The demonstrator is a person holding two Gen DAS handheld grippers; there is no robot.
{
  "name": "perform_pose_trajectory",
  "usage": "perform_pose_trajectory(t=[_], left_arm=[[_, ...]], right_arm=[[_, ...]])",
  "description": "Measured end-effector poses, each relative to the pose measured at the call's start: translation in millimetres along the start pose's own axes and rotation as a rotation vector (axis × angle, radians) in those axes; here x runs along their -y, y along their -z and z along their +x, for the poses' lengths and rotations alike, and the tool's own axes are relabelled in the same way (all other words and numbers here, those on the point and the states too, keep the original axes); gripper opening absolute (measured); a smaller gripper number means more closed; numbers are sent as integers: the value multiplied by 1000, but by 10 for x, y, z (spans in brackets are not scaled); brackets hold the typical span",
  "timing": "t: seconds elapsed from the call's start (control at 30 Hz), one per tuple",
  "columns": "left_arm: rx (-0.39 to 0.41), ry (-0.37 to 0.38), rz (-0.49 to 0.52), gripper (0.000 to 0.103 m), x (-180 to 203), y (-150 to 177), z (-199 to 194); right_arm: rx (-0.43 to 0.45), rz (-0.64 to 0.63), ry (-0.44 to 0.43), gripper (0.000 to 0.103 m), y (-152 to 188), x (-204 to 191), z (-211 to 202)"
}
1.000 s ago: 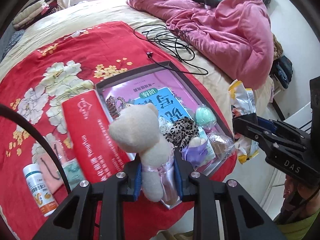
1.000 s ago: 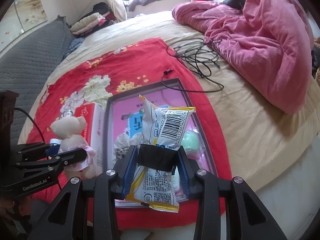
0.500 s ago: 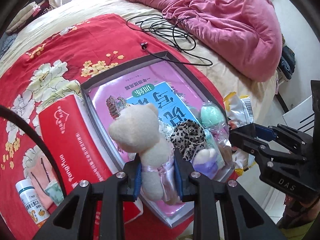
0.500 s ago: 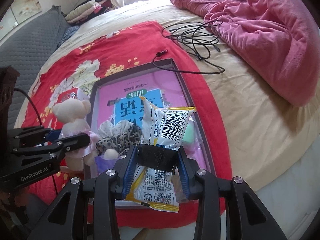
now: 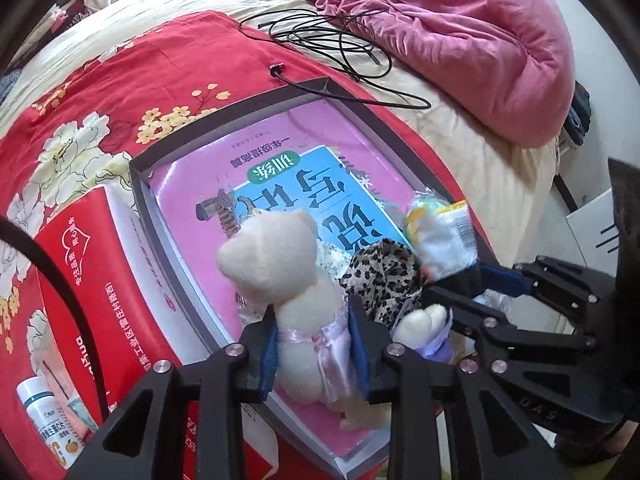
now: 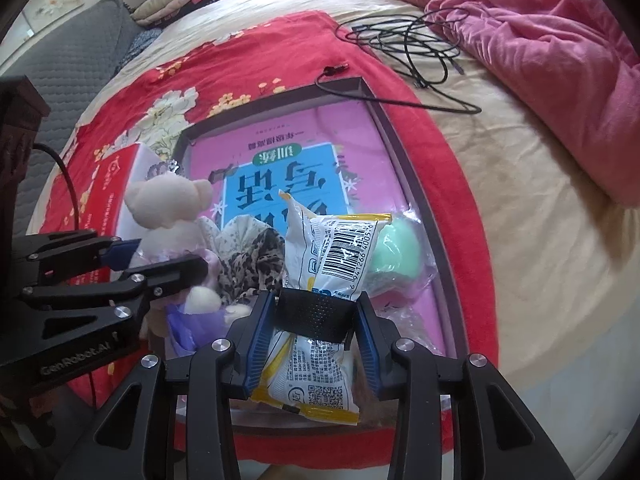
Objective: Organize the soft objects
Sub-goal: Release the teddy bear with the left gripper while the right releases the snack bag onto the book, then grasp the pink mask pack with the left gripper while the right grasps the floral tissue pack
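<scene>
My left gripper (image 5: 314, 340) holds a cream teddy bear (image 5: 272, 256) in a pink dress by its waist; its jaws are opening slightly, pads still on the dress. The bear hangs low over the near left part of a dark-rimmed tray (image 5: 240, 114) lined with a pink and blue book. My right gripper (image 6: 316, 320) is shut on a white and yellow snack packet (image 6: 336, 248) over the tray's near right side. In the tray lie a leopard-print scrunchie (image 6: 256, 260), a purple soft toy (image 6: 188, 320) and a bagged green ball (image 6: 396, 252).
A red carton (image 5: 92, 280) lies left of the tray on a red floral cloth, with a white bottle (image 5: 44, 412) nearer me. A black cable (image 5: 340, 44) trails past the tray's far corner. A pink quilt (image 5: 480, 40) is heaped at the far right.
Both grippers have sunk toward the tray with their loads. The bear came from over the red carton to over the tray, and the packet now hangs close to the green ball.
</scene>
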State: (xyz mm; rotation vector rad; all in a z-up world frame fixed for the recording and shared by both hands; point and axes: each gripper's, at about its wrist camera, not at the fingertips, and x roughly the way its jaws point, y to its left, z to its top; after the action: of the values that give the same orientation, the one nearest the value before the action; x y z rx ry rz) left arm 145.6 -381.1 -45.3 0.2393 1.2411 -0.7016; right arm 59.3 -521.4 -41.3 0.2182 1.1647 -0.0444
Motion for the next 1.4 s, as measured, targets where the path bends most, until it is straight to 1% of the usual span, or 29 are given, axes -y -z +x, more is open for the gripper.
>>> perform_pose_trajectory(t=[0.13,0.23,0.3,0.37,0.43,0.53,0.6,0.67,0.8,0.93,1.03,1.13,1.23,1.3,1.33,1.4], left_arm=[[6,22,-20,33,-52,-4,-42],[21,53,-33,35,-84,0,-127],[25,72,-42,44,-101,4,-189],[40,88,-42,48,-104,8,-263],[52,91,-44,49,-117,14,-329],[76,116,-66,50,-179,26,-470],[93,135,-75,56,-225,46,-585],[116,139,-91,56,-306,84,-737],[163,138,-134,57,-586,205,-1103],[192,77,-201,59,-1043,417,-1462],[177,19,-236,59,-1366,577,-1580],[151,-22,-277,59,-1695,756,-1625],[113,-59,-305,60,-1982,894,-1585],[86,-59,-317,60,-2146,940,-1518],[79,-60,-318,60,-2226,941,-1474],[55,-70,-312,60,-2352,913,-1360]], right_arm=[[22,24,-16,45,-3,38,-34],[39,28,-8,48,-35,44,-110],[52,32,3,51,-60,45,-169],[63,32,8,53,-85,32,-251],[82,23,11,54,-106,-5,-352],[116,9,10,56,-130,-81,-529],[136,-6,12,57,-128,-154,-642],[157,-27,8,58,-120,-262,-754],[179,-107,-27,58,-102,-612,-897],[186,-200,-69,60,-67,-1045,-920],[173,-268,-105,60,-46,-1449,-857],[145,-335,-134,60,3,-1851,-732],[104,-394,-156,60,78,-2238,-555],[77,-421,-153,64,126,-2466,-414],[64,-430,-148,68,150,-2569,-342],[48,-461,-127,68,189,-2773,-190]])
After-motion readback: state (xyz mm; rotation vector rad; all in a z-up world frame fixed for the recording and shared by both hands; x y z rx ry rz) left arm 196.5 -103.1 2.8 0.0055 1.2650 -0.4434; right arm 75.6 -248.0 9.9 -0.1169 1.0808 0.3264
